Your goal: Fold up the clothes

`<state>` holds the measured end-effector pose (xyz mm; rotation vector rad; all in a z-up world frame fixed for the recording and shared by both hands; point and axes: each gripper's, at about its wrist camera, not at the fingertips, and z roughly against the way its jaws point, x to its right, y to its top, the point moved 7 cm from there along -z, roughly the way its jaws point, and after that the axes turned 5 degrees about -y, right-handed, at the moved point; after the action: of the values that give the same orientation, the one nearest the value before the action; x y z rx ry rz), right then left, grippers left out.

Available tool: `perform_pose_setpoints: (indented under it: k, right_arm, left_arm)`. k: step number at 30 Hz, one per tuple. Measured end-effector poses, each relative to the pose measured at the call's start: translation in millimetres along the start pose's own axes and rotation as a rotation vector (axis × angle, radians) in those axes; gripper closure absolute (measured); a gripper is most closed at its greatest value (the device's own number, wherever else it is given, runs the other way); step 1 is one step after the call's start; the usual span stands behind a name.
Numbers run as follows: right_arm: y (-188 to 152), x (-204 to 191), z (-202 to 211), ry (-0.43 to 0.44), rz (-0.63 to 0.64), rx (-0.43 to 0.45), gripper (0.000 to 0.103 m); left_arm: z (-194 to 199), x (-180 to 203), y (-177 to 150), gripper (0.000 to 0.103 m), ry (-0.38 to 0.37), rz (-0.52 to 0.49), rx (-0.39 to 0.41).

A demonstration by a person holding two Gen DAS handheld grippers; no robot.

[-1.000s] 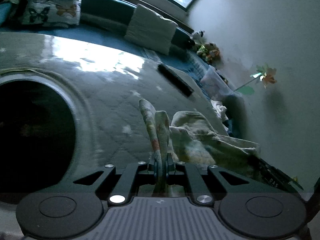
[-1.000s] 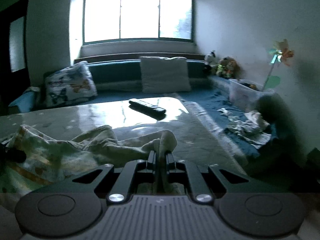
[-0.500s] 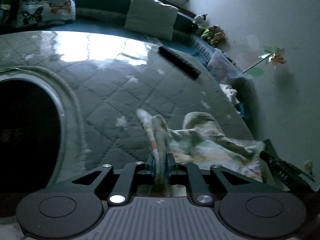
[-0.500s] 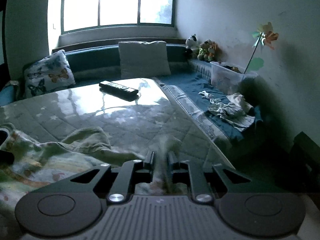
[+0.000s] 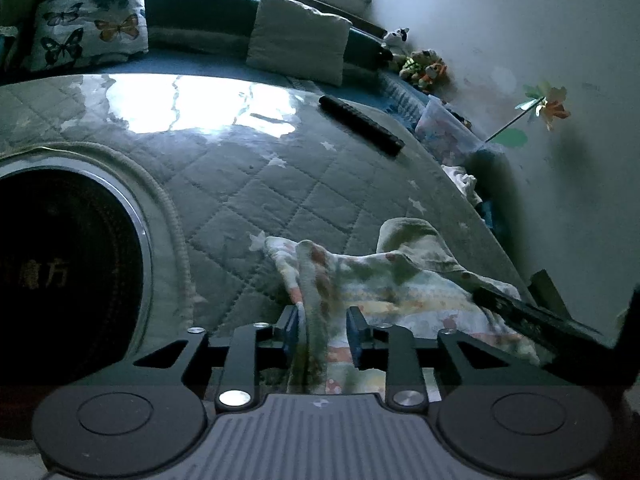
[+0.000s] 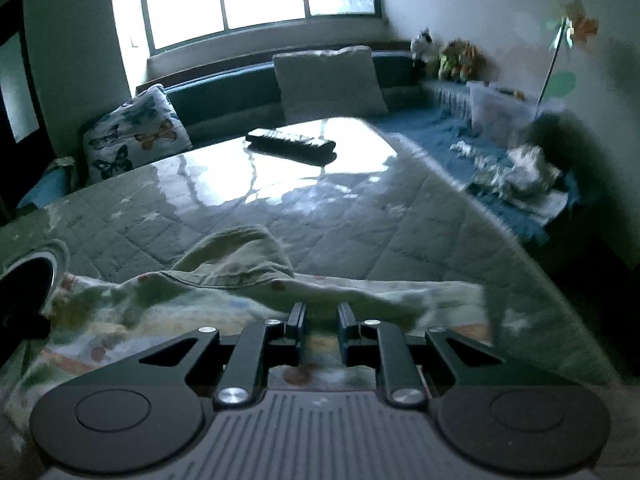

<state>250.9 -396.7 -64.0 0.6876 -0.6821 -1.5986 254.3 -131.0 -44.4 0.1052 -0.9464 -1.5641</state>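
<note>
Looking along the left gripper [image 5: 322,330], its jaws are opening around a standing ridge of the printed garment [image 5: 400,288], which spreads rightward over the quilted table [image 5: 248,188].

From the right gripper [image 6: 322,330], jaws slightly parted, nothing pinched; the cloth lies beneath and leftward.

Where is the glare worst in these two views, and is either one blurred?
Both views: window glare washes out the glossy quilted cover near the remote control. Right wrist: the right side smears, around the loose clothes. Left wrist: sharper, though dim.
</note>
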Motion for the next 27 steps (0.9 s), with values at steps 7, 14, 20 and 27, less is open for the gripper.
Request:
perform_pose_setpoints:
  k: [7, 14, 20, 27]
  right_arm:
    - [6, -9, -14, -0.026, 0.018, 0.002, 0.087]
    - [-7, -25, 18, 0.032, 0.072, 0.016, 0.083]
    - [-34, -46, 55, 0.082, 0.121, 0.035, 0.067]
    - [-64, -69, 84, 0.082, 0.202, 0.072, 0.067]
  left_arm:
    - [-1, -7, -4, 0.062, 0.025, -0.001, -0.005]
    - [8, -5, -12, 0.056, 0.035, -0.015, 0.003]
    - [13, 1, -26, 0.054, 0.033, -0.053, -0.004]
    - [13, 8, -42, 0.054, 0.051, -0.115, -0.012]
